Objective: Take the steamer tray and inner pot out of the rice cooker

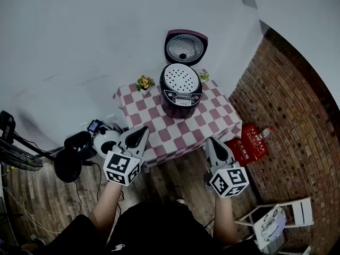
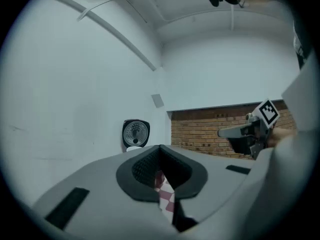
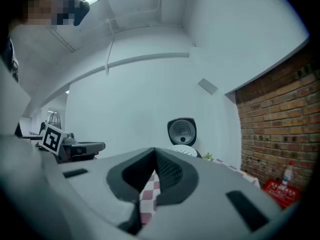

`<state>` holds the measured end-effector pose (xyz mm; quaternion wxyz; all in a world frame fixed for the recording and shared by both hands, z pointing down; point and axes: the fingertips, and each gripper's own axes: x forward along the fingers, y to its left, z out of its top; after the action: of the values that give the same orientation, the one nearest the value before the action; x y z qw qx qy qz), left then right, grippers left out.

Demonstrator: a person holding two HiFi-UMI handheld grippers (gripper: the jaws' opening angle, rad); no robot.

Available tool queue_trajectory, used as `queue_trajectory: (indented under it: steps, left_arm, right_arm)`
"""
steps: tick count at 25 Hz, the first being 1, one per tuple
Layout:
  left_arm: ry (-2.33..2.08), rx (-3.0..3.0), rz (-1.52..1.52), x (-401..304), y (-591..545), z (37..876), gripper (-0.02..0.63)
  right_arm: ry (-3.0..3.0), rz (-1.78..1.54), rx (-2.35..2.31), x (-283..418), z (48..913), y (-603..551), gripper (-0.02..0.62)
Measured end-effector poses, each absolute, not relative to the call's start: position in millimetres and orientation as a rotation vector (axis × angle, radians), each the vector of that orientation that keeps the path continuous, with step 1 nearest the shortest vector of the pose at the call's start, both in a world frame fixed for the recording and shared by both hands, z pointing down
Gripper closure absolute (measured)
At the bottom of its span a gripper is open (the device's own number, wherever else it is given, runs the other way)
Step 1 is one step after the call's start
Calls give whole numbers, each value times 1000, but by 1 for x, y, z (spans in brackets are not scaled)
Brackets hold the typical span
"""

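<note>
A dark rice cooker (image 1: 180,95) stands at the far side of a small table with a pink-and-white checked cloth (image 1: 159,127). Its lid (image 1: 184,48) is raised, and a white perforated steamer tray (image 1: 179,78) sits in its top. The inner pot is hidden under the tray. My left gripper (image 1: 142,130) and right gripper (image 1: 211,140) hover level near the table's front edge, well short of the cooker, both shut and empty. The left gripper view shows shut jaws (image 2: 160,148) and the lid (image 2: 135,133) far off. The right gripper view shows shut jaws (image 3: 154,151), the lid (image 3: 182,131) and the tray (image 3: 183,151).
Two small potted plants (image 1: 143,82) (image 1: 203,76) flank the cooker. A red box (image 1: 245,145) with a bottle (image 1: 264,133) lies on the floor by the brick wall (image 1: 287,110). A fan (image 1: 16,153) and black and white gear (image 1: 87,145) sit at the left, a white stool (image 1: 276,219) at the lower right.
</note>
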<state>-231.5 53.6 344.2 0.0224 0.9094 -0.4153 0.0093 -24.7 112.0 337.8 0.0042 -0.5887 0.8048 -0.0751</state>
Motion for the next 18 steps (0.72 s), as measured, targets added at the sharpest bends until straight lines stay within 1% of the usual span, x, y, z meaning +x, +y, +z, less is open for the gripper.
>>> queue_trajectory:
  steps: [18]
  left_arm:
    - [-1209,2830,56,-260,61,358,603]
  right_arm:
    - [2505,-257,-1874,-56,342,128,594]
